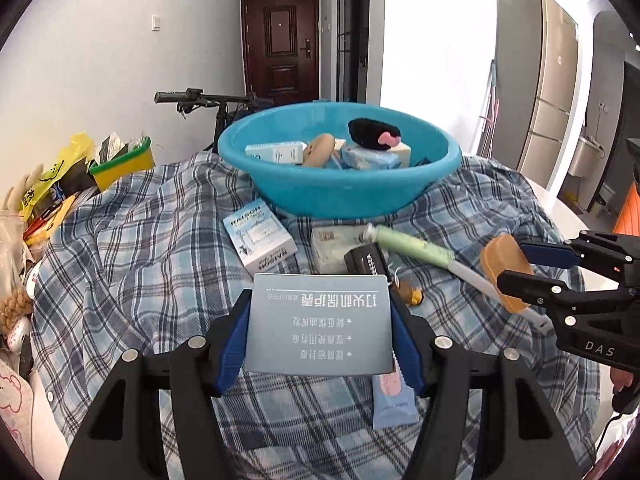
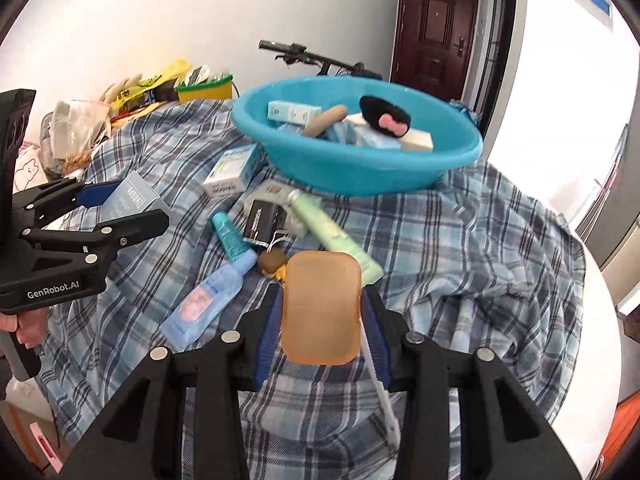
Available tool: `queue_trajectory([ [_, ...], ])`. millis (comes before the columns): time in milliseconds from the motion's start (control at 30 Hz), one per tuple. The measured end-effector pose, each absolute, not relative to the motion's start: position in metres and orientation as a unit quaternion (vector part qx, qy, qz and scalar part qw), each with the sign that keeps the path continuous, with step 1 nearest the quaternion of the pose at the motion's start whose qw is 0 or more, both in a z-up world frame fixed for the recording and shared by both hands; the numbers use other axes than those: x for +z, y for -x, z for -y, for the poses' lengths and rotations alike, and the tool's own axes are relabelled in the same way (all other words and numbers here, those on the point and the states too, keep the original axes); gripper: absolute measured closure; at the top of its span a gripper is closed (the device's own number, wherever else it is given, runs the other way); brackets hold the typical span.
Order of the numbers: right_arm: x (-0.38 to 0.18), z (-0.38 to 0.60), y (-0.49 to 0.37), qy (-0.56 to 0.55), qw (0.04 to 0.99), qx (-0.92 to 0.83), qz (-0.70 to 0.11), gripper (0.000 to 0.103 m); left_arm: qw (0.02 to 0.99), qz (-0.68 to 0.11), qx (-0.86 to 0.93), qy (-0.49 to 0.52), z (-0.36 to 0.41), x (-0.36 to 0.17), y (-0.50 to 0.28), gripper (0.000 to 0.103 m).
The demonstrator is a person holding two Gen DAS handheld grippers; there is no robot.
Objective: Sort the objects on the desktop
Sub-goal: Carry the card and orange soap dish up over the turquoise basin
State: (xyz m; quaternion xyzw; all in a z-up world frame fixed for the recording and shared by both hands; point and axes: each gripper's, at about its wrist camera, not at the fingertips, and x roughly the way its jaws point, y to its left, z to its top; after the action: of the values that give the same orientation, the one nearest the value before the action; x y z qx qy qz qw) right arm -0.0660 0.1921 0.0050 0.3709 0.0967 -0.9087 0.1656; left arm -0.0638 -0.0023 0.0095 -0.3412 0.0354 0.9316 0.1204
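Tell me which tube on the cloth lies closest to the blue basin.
The pale green tube: its cap end almost reaches the blue basin. The small teal tube and light blue tube lie farther away.

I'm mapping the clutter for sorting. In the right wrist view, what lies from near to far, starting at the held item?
Tan pad in the right gripper → green tube → blue basin → bicycle handlebar.

"GenRobot.AI" stands on the left tool [image 2: 124, 216], "DAS" on the right tool [image 1: 516, 268].
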Motion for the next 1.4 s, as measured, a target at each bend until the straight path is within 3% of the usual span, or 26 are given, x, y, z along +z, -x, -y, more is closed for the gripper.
queue_trajectory([
  [233, 0.024, -0.206, 0.076, -0.311, 0.139, -0.939, -0.041, 0.064, 0.105, -0.028, 0.957, 0.27, -0.007, 0.023, 0.067, 0.037],
  [567, 0.051, -0.211, 0.069, -0.209, 0.099, -0.973, -0.022, 0.064, 0.085, 0.002, 0.983, 0.162, 0.003, 0.049, 0.055, 0.037],
  [1400, 0.086, -0.212, 0.091, -0.163, 0.083, -0.983, -0.019, 0.064, 0.111, 0.012, 0.984, 0.137, -0.013, 0.097, 0.094, 0.037],
])
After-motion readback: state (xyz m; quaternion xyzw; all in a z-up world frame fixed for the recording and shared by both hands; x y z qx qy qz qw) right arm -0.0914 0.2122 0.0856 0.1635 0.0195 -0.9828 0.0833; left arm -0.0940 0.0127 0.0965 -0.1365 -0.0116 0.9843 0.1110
